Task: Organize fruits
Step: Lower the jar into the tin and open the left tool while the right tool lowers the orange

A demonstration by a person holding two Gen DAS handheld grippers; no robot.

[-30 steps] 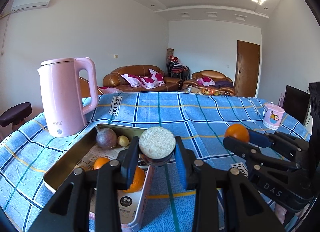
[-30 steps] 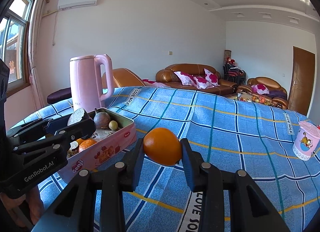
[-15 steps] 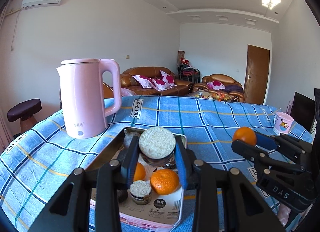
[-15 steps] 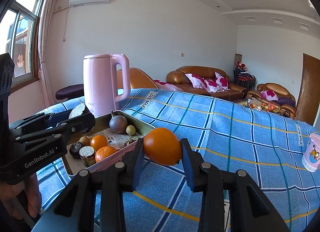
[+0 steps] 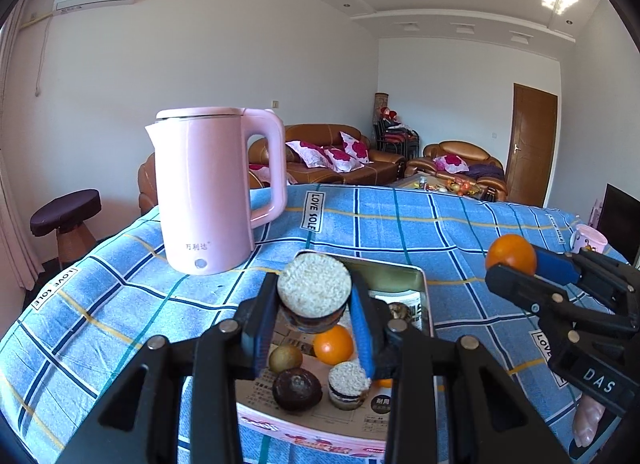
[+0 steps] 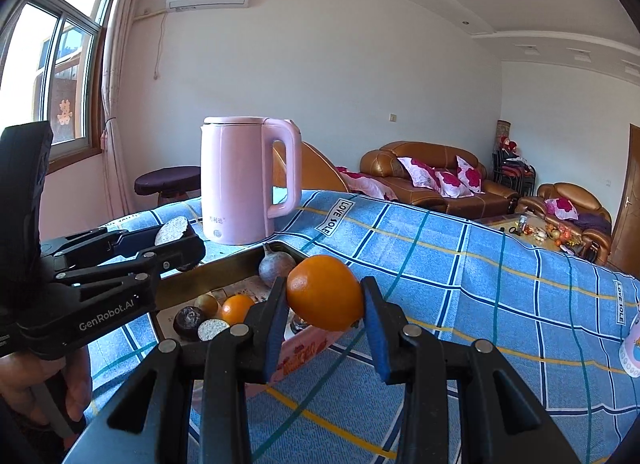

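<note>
Resting between right gripper: orange.

On the tablecloth, the kettle stands behind and left of the tin holding fruits.

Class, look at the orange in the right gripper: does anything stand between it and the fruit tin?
Nothing visible blocks the way. The orange, clamped in the right gripper, hangs in open air by the tin. The left gripper, holding a cut fruit half, hovers over the tin's middle, where fruit already lies.
</note>
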